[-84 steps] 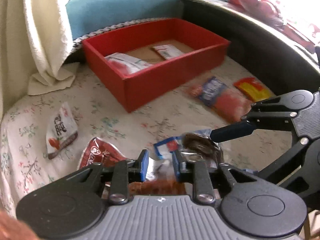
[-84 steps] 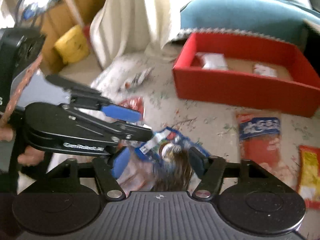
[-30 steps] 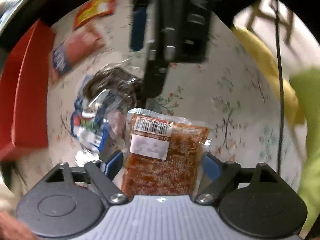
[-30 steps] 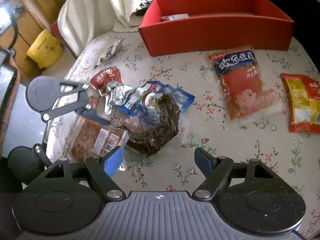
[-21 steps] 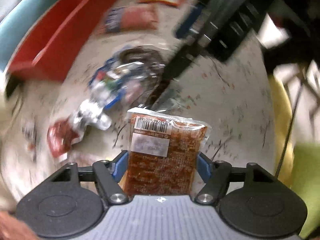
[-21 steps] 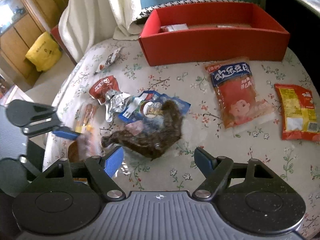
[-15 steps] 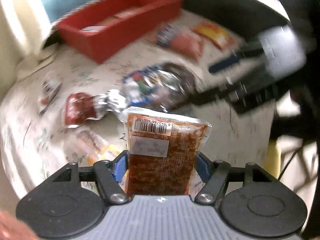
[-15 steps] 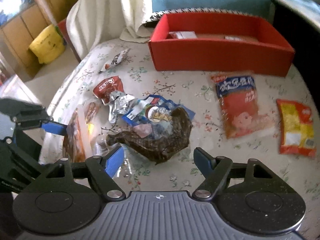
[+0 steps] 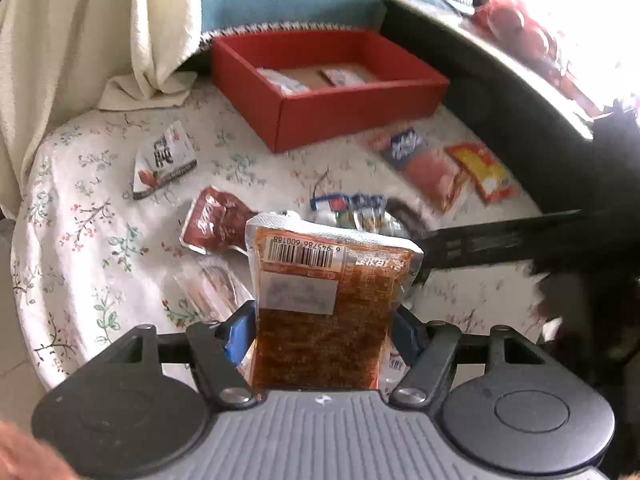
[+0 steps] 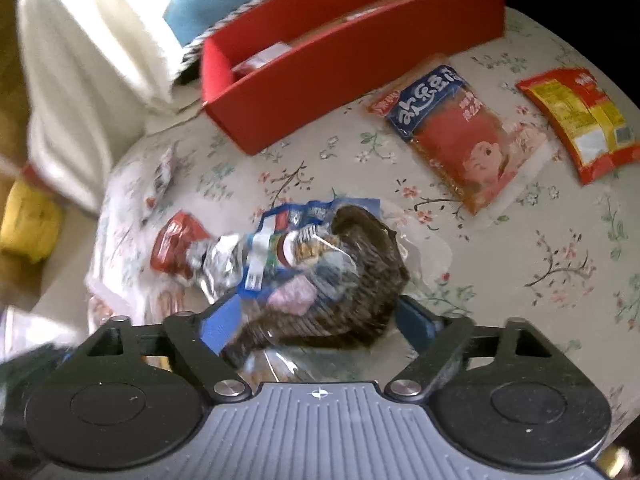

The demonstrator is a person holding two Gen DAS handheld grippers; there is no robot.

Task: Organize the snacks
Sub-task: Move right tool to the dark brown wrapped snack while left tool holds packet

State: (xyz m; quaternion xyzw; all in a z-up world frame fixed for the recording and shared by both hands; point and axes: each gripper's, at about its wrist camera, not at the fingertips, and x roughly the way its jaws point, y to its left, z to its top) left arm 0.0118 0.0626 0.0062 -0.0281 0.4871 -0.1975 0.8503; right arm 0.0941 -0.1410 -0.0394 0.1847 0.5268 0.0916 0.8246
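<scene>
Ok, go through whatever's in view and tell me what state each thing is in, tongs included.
Left tongs: shut on the barcode pack.
Barcode pack: upright, lifted off the table.
Right tongs: open, straddling the dark snack bag.
Dark snack bag: crumpled, lying on the table.
Red box: open-topped, two packets inside.
Blue-and-red pack: flat on the table.
Yellow-and-red pack: flat on the table.

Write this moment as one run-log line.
left gripper: shut on orange barcode packet | right gripper: open over dark-brown bagged snack | red box: waiting
</scene>
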